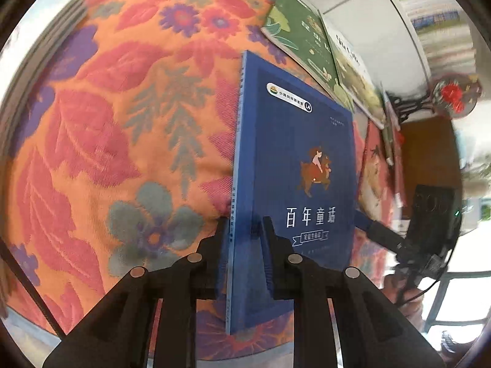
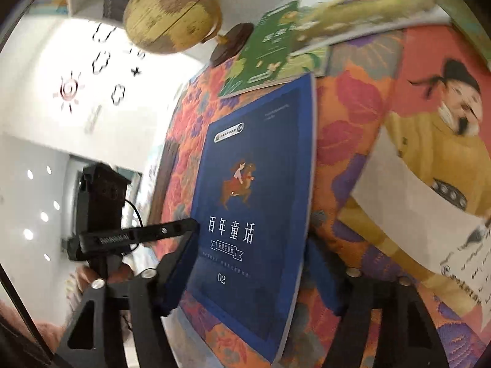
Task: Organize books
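A dark blue book (image 1: 294, 159) with white title characters stands on edge over the floral cloth. My left gripper (image 1: 244, 230) is shut on it, one finger on each side of the cover near the spine. In the right wrist view the same blue book (image 2: 254, 184) faces the camera, and the left gripper (image 2: 184, 230) pinches its left edge. My right gripper (image 2: 245, 270) straddles the book's lower part: its left finger is in front of the cover, its right finger behind the page edge. The jaws stand wide and I see no pad pressing.
A green book (image 1: 300, 36) and a pale picture book (image 1: 353, 70) lie at the far end of the floral cloth (image 1: 122, 122). A red book showing a man in yellow robes (image 2: 429, 159) lies at the right. A globe (image 2: 172, 12) stands beyond, and stacked books (image 1: 46, 30) are at the left.
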Action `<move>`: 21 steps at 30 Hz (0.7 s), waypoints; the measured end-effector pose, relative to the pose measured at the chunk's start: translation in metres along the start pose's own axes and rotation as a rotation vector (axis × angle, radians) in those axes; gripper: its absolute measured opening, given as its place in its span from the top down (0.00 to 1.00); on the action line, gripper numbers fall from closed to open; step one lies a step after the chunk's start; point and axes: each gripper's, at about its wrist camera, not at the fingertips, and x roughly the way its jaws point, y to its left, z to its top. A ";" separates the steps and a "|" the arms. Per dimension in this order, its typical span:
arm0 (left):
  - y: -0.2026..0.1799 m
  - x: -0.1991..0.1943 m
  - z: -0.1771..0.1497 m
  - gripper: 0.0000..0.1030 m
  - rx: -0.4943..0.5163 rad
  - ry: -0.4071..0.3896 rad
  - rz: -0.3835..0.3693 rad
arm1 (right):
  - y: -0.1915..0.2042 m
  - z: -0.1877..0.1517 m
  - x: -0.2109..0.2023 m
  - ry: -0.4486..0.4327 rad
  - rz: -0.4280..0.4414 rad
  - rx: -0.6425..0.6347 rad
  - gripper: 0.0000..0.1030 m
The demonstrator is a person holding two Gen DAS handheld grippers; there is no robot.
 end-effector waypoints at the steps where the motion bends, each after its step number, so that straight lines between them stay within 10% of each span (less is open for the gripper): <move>1: -0.003 0.000 0.000 0.83 0.012 -0.003 0.009 | -0.005 0.000 -0.003 -0.002 0.018 0.024 0.38; 6: 0.016 0.008 0.004 0.85 -0.061 0.028 -0.194 | -0.024 -0.020 -0.022 -0.019 0.028 0.106 0.58; 10: 0.011 0.012 0.004 0.86 -0.021 0.034 -0.194 | -0.046 -0.029 -0.026 -0.036 0.050 0.207 0.90; 21: 0.014 0.025 0.010 0.85 -0.073 0.072 -0.254 | -0.058 -0.019 -0.024 -0.008 0.105 0.256 0.92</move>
